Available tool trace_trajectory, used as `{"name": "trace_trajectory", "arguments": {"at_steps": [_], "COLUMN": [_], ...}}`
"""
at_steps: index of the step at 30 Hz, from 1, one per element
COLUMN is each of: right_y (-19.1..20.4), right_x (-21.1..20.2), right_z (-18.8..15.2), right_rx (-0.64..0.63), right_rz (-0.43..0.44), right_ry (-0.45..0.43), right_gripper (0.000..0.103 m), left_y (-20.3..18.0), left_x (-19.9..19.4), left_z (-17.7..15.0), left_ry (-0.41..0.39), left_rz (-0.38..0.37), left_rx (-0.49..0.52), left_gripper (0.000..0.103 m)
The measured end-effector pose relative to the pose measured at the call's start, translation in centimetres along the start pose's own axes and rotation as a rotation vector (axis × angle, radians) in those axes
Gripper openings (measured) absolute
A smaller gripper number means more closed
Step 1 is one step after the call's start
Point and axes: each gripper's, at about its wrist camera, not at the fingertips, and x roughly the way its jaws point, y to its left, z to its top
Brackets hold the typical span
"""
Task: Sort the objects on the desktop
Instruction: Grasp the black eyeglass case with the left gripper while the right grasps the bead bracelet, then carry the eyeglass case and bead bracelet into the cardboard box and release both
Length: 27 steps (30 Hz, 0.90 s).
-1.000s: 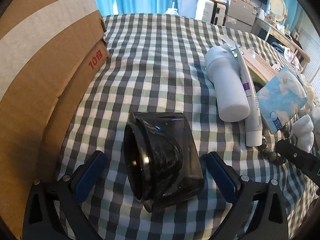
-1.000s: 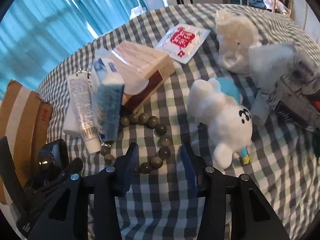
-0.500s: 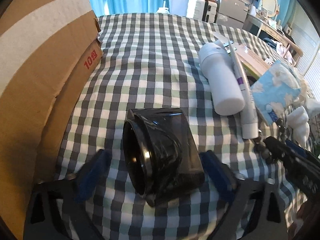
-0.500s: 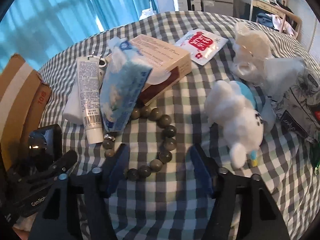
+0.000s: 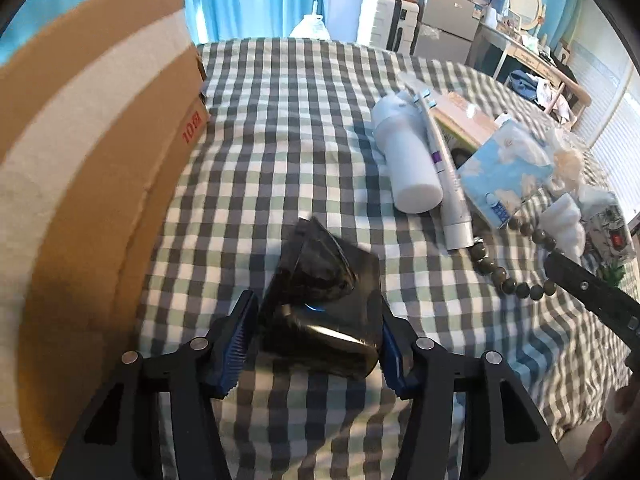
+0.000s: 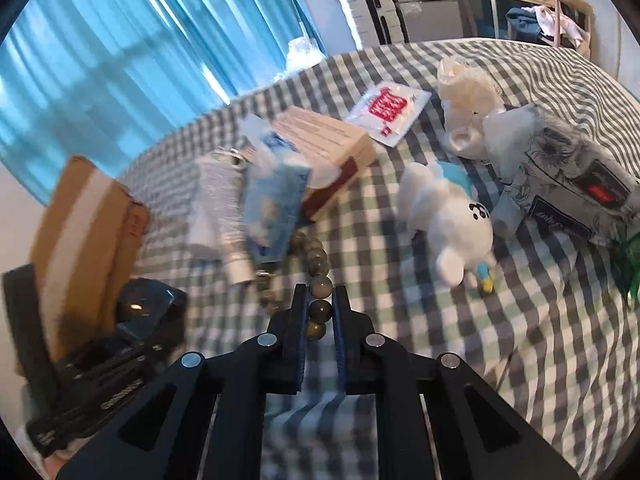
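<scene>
A glossy black container [image 5: 320, 312] sits tilted between the blue pads of my left gripper [image 5: 316, 304]. Its jaws are closing, and both pads press on the container's sides just above the checked cloth [image 5: 280, 140]. The right wrist view shows this container [image 6: 144, 308] at the lower left. My right gripper [image 6: 320, 292] is shut on a bracelet of dark green beads [image 6: 320, 284]. The strand runs taut from the jaws back under a blue tissue pack [image 6: 276, 204]. In the left wrist view the bracelet [image 5: 508, 276] trails to the black right gripper finger [image 5: 592, 292].
A tall cardboard box [image 5: 80, 160] stands close on the left. A white bottle [image 5: 404, 156], a tube [image 5: 448, 184] and a brown carton [image 6: 328, 140] lie mid-table. A white plush toy [image 6: 448, 224], a patterned pack [image 6: 576, 188] and a red-printed sachet [image 6: 388, 112] lie to the right.
The left jaws closed from wide open onto the black container, which tipped and rose. The right jaws shut on the bracelet and lifted, pulling its loop into a straight strand.
</scene>
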Motion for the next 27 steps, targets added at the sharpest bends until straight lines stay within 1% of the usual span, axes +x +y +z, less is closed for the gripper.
{"name": "trace_trajectory", "arguments": {"at_steps": [1,3,4,5,6,7,8,9,12,13,15,16,18,19,20,22,24,25,27], "right_y": [0.3,0.9,1.3,1.7,2.0,2.4,2.5,2.7,3.5,3.6,3.4,3.3,3.0,2.9,2.8,2.6,2.3,2.1,1.7], "right_x": [-0.8,-2.3,-3.0,-3.7,-4.2,-4.5,-5.3,-5.7,-6.5,-6.6,-7.0,-7.0,-6.7,-6.7,-6.6,-6.3,-6.0,-5.8,-5.5], "right_z": [-0.1,-0.5,-0.6,-0.6,-0.9,-1.1,-1.7,-1.9,-2.7,-2.8,-3.1,-3.2,-2.9,-2.9,-2.9,-2.9,-2.9,-2.9,-2.8], "right_rx": [0.003,0.008,0.008,0.011,0.01,0.004,-0.004,-0.012,-0.015,-0.014,-0.006,-0.001,0.008,0.009,0.007,0.007,0.012,0.014,0.019], "right_rz": [0.031,0.058,0.076,0.084,0.09,0.095,0.087,0.089,0.088,0.099,0.093,0.099,0.09,0.097,0.101,0.095,0.099,0.101,0.1], "right_ry": [-0.008,-0.03,-0.031,-0.045,-0.051,-0.049,-0.06,-0.058,-0.071,-0.062,-0.066,-0.056,-0.064,-0.061,-0.054,-0.053,-0.045,-0.04,-0.032], "right_gripper": [0.012,0.011,0.011,0.011,0.012,0.011,0.011,0.012,0.012,0.012,0.012,0.012,0.012,0.012,0.012,0.012,0.012,0.012,0.012], "left_y": [0.0,-0.1,-0.2,-0.3,-0.2,-0.1,-0.2,-0.2,0.4,0.5,0.8,0.7,0.8,0.8,0.7,0.5,-0.1,-0.3,-0.5], "left_x": [-0.4,-1.4,-1.7,-2.1,-2.4,-2.6,-2.5,-2.5,-2.6,-2.5,-2.4,-2.4,-2.8,-3.0,-3.4,-3.6,-2.6,-1.8,-0.5], "left_z": [0.1,0.5,0.7,0.9,1.0,1.0,1.2,1.2,0.4,0.1,-0.3,-0.4,-0.4,-0.4,-0.3,-0.2,0.3,0.5,0.6], "left_ry": [-0.007,-0.021,-0.03,-0.039,-0.038,-0.032,-0.027,-0.023,-0.025,-0.017,0.001,0.002,-0.012,-0.026,-0.059,-0.095,-0.076,-0.053,-0.021], "left_rz": [0.002,-0.003,-0.006,-0.013,-0.027,-0.044,-0.048,-0.047,-0.054,-0.06,-0.088,-0.088,-0.113,-0.113,-0.106,-0.107,-0.097,-0.091,-0.081], "left_rx": [0.002,0.011,0.012,0.013,0.012,0.01,0.011,0.012,0.012,0.009,-0.007,-0.016,-0.03,-0.035,-0.038,-0.027,-0.005,0.0,-0.005], "left_gripper": [0.043,0.04,0.037,0.034,0.032,0.028,0.02,0.018,0.018,0.018,0.02,0.025,0.049,0.071,0.081,0.081,0.081,0.081,0.081]}}
